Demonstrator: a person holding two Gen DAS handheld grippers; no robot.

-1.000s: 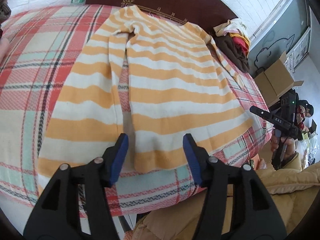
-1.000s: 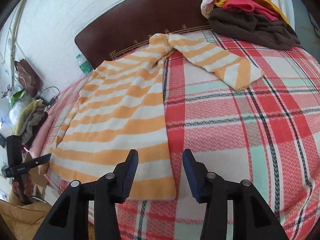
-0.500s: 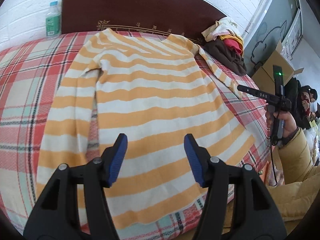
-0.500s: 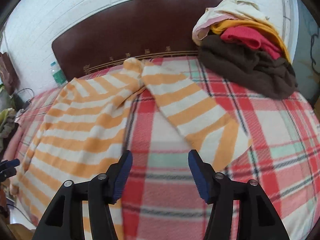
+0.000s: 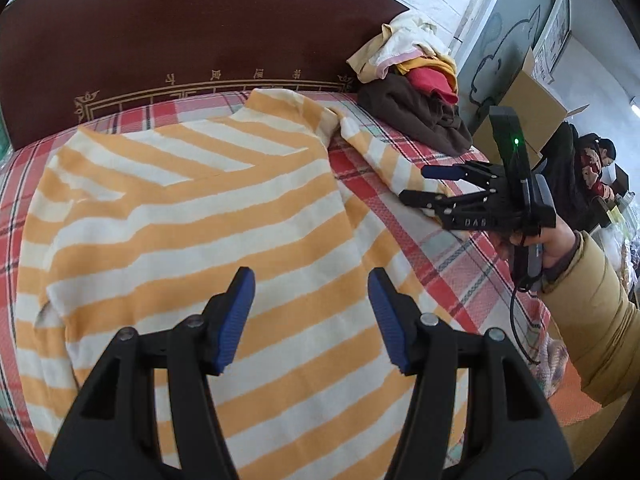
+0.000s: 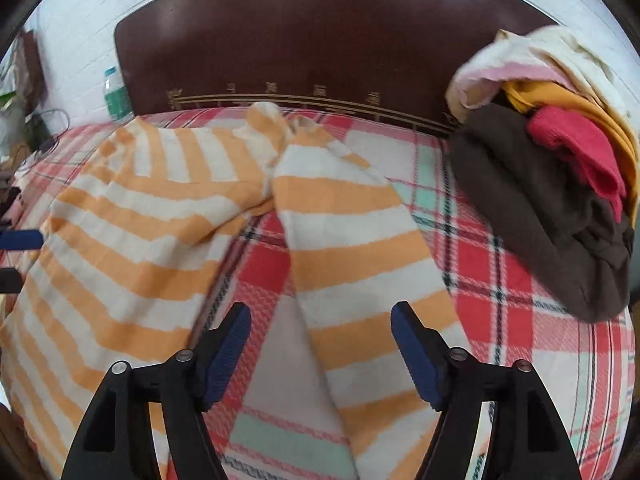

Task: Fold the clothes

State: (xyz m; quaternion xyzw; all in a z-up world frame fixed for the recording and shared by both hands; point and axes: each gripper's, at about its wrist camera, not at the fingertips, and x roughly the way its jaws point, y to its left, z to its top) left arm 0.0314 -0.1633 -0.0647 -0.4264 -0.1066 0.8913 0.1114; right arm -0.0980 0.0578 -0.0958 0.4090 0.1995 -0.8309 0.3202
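Striped sweater [image 5: 192, 216] spread flat on plaid bed [image 6: 520, 320], sleeve [image 6: 352, 264] angled outward. Left tongs [image 5: 312, 316] spread above body, gripping nothing. Right tongs [image 6: 320, 348] opening over sleeve, pads clear of fabric. Clothes pile [image 6: 560, 184] near headboard [image 6: 320, 40].

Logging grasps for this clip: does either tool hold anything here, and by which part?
Nothing is held. The left tool hangs open above the striped sweater body; the right tool is opening over its sleeve, pads clear of the cloth.
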